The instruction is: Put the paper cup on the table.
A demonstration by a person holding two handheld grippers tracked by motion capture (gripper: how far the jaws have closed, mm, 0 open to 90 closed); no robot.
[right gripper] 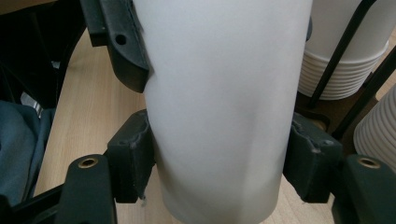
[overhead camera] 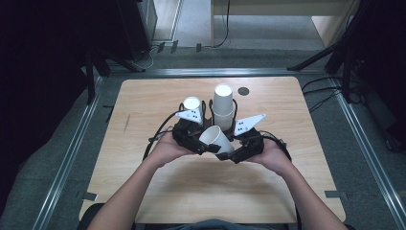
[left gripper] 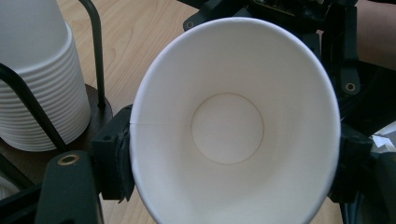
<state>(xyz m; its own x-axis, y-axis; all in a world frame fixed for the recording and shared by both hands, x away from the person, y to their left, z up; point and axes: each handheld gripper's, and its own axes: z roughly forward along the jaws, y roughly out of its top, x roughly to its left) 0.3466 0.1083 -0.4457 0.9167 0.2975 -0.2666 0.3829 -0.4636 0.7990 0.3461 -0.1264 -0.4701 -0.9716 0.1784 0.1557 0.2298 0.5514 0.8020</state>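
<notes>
A white paper cup lies tilted between both grippers over the middle of the wooden table. In the left gripper view the cup turns its open mouth to the camera, and my left gripper is shut on its wall near the rim. In the right gripper view my right gripper is shut on the cup's side wall, with the pads pressing in from both sides. In the high view the left gripper and right gripper meet at the cup.
Just behind the grippers stands a black wire holder with a tall stack of white cups and a shorter stack. The stacks are close to the held cup. A dark round spot marks the table's far side.
</notes>
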